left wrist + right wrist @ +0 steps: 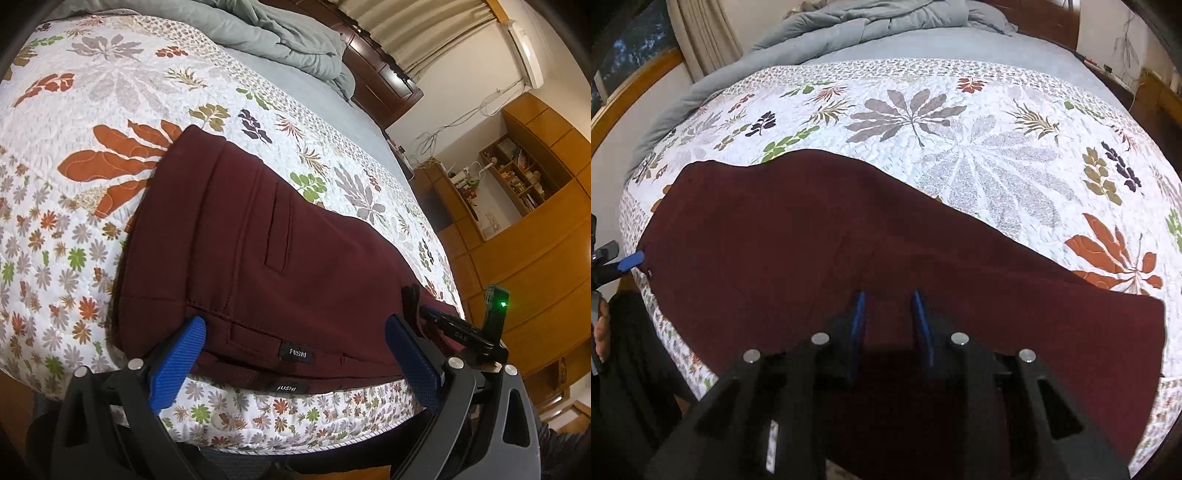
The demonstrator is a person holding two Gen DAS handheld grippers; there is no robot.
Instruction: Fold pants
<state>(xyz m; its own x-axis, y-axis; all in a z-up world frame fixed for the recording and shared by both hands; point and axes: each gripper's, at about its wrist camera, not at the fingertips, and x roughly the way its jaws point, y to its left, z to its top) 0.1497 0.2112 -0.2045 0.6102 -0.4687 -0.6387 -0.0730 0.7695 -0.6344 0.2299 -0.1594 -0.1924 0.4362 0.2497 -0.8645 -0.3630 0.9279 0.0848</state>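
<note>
Your left claw (295,328) is spread wide at the bed's near edge, its blue pads (177,365) flanking the waistband of the maroon pants (266,251) without gripping it; two black labels sit right between them. The pants lie flat across the floral quilt (110,92), legs stacked. Your right claw (888,295) hovers over the middle of the legs, its pads parted a little with nothing between them, cloth directly beneath and ahead.

One pants (266,236), two claws: left (295,332), right (889,306).
</note>
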